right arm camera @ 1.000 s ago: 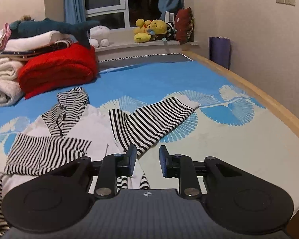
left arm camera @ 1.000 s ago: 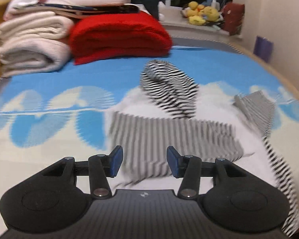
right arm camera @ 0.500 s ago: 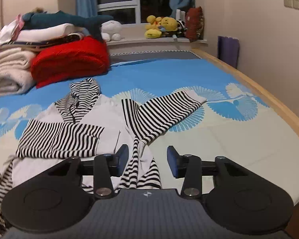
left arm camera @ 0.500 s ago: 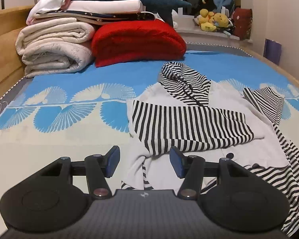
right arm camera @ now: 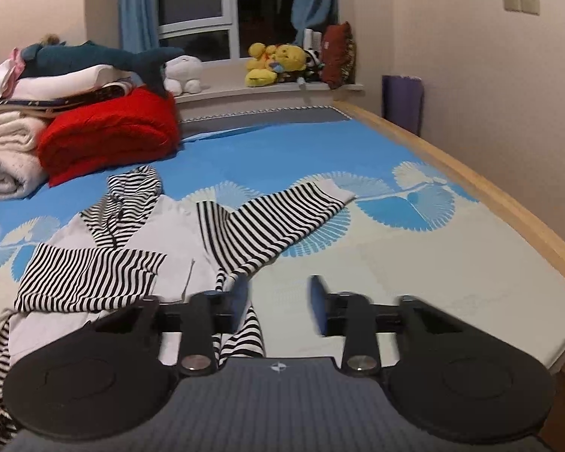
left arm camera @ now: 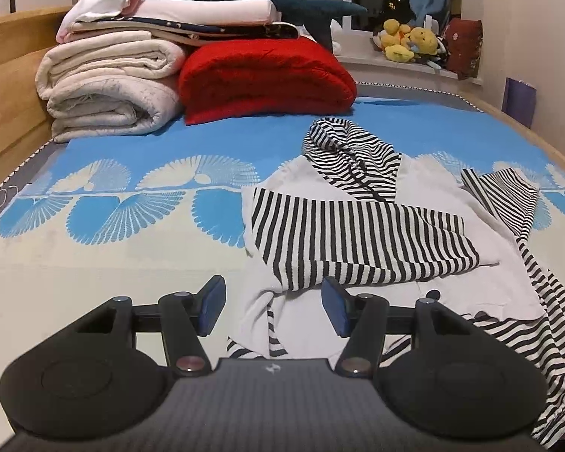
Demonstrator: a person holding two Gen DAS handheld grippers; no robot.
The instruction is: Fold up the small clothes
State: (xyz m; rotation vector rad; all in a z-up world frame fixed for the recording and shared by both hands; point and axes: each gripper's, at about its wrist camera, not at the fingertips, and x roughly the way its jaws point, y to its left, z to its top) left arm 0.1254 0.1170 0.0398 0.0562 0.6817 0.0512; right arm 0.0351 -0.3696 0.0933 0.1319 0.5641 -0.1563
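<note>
Lying flat on the bed [left arm camera: 139, 267], the striped hooded top [left arm camera: 425, 184] has one sleeve [left arm camera: 358, 241] folded across its chest; the other sleeve [right arm camera: 282, 214] extends outward, presumably awaiting its fold. The left gripper [left arm camera: 273, 309] hovers with jaws apart over the hem, nothing between them. The right gripper [right arm camera: 278, 303], jaws just closing yet still apart and empty, sits beside the extended sleeve.

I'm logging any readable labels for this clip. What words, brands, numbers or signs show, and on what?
No readable words or numbers.
Left gripper body: a small pale emblem, no letters.
Right gripper body: a small compass-like mark, no letters.
Striped hoodie: no visible label.
Wall switches: no marking that can be made out.
</note>
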